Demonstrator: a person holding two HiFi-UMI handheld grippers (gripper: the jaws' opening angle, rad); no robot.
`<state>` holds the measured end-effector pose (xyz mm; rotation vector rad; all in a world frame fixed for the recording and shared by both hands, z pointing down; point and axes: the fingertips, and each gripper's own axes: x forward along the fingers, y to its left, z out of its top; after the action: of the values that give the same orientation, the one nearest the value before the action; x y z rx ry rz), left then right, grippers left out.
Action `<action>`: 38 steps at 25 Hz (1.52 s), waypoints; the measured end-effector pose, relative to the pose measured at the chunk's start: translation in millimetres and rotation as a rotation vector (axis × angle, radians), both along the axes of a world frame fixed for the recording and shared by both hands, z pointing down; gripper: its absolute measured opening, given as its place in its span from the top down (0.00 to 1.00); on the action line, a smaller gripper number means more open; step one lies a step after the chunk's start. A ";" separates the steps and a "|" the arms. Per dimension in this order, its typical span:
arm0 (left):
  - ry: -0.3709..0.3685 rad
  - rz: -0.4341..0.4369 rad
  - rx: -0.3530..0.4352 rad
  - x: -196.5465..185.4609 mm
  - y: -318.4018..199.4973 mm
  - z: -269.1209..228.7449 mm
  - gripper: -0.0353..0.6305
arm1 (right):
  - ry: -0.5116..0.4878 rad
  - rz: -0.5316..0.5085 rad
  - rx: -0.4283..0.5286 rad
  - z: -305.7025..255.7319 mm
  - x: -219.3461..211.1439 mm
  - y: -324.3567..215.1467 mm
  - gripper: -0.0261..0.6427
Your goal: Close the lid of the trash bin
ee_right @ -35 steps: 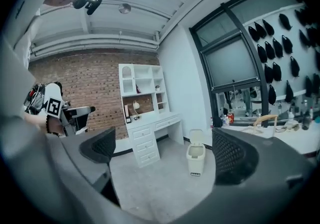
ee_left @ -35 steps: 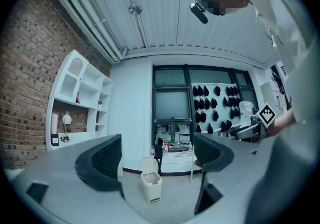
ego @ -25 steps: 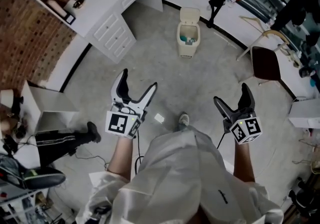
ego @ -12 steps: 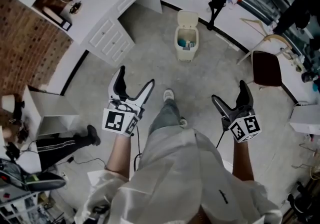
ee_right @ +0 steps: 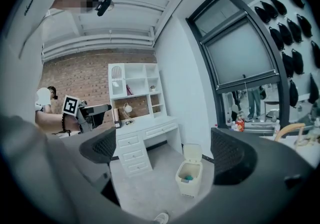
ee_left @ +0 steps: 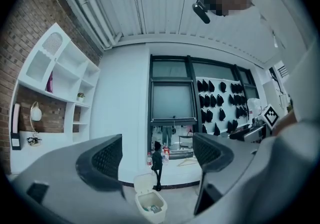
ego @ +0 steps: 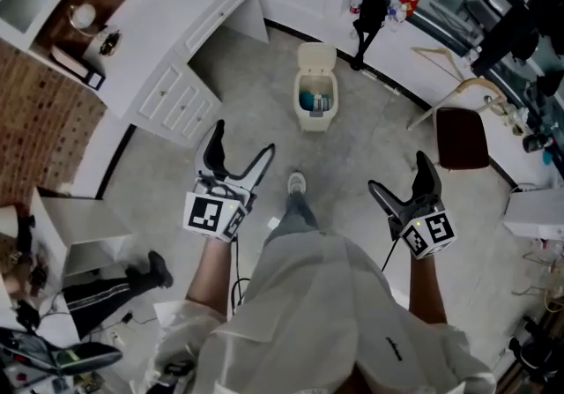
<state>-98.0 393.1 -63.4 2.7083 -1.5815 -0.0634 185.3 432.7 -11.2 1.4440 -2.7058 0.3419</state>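
A cream trash bin (ego: 315,98) stands on the grey floor ahead of me, its lid (ego: 316,57) tipped up and back, some rubbish showing inside. The bin (ee_left: 150,204) shows low between the jaws in the left gripper view, and the bin (ee_right: 189,176) sits between the jaws in the right gripper view. My left gripper (ego: 240,152) is open and empty, well short of the bin. My right gripper (ego: 402,176) is open and empty too, to the bin's right and nearer me.
A white desk with drawers (ego: 181,94) stands left of the bin. A dark chair (ego: 461,138) is at the right. A black stand (ego: 367,18) is behind the bin by the wall. Another person's leg (ego: 106,288) is at the lower left. My foot (ego: 297,183) steps forward.
I have walked toward the bin: it now sits lower and nearer in the head view. Both grippers stay open and move along with me.
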 end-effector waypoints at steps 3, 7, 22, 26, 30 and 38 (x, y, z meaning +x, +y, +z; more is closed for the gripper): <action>-0.011 0.018 -0.001 -2.2 -48.6 3.6 0.30 | -0.011 0.001 0.000 -1.4 -8.1 -46.4 0.09; -0.006 0.034 -0.011 -10.7 -109.0 6.3 0.30 | -0.006 0.017 0.016 -10.1 -15.4 -104.7 0.09; -0.080 0.149 -0.175 -9.3 -269.3 74.8 0.30 | 0.106 -0.048 -0.037 22.6 -54.9 -263.9 0.09; -0.078 0.150 -0.175 4.4 -306.3 97.7 0.30 | 0.107 -0.063 -0.061 39.3 -46.4 -307.6 0.09; -0.075 0.128 -0.198 23.3 -345.5 113.4 0.30 | 0.104 -0.081 -0.080 58.2 -34.3 -356.6 0.09; -0.134 0.069 -0.244 50.9 -427.4 191.3 0.30 | 0.147 -0.123 -0.102 138.0 -6.8 -459.3 0.10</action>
<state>-47.2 -34.4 127.8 2.6196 -1.4164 0.2968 178.6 -26.6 126.8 1.2191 -2.6038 0.3459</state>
